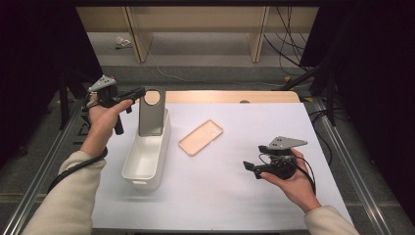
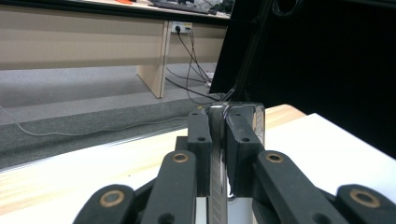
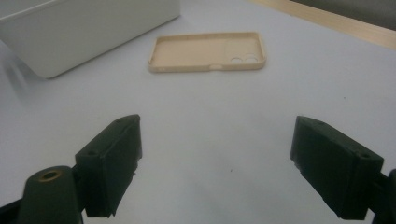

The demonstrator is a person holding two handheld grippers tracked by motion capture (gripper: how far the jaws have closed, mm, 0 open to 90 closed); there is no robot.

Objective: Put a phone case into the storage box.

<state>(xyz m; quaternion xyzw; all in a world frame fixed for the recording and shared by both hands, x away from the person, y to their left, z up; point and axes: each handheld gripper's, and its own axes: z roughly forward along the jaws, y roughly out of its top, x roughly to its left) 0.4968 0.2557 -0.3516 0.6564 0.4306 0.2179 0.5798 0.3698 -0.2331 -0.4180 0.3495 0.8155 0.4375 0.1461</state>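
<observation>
Left claw [image 1: 138,92] shut tight on a grey phone case [image 1: 151,113], holding it upright with its low end inside the white bin [image 1: 134,169], at the far end. Looks about halfway done: one case going into the bin, one left outside. Tan phone case [image 1: 200,137] lying flat and open side up on the white counter [image 1: 235,196], just beside the bin. Thin, smooth, with round camera holes. Right claw [image 3: 215,163] wide open, empty, pointing at the tan case.

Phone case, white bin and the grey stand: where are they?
Phone case [image 1: 200,137], high view, middle of its inside.
White bin [image 1: 159,154], high view, its right wall.
Grey stand [image 1: 151,117], high view, flat front below the round hole.
</observation>
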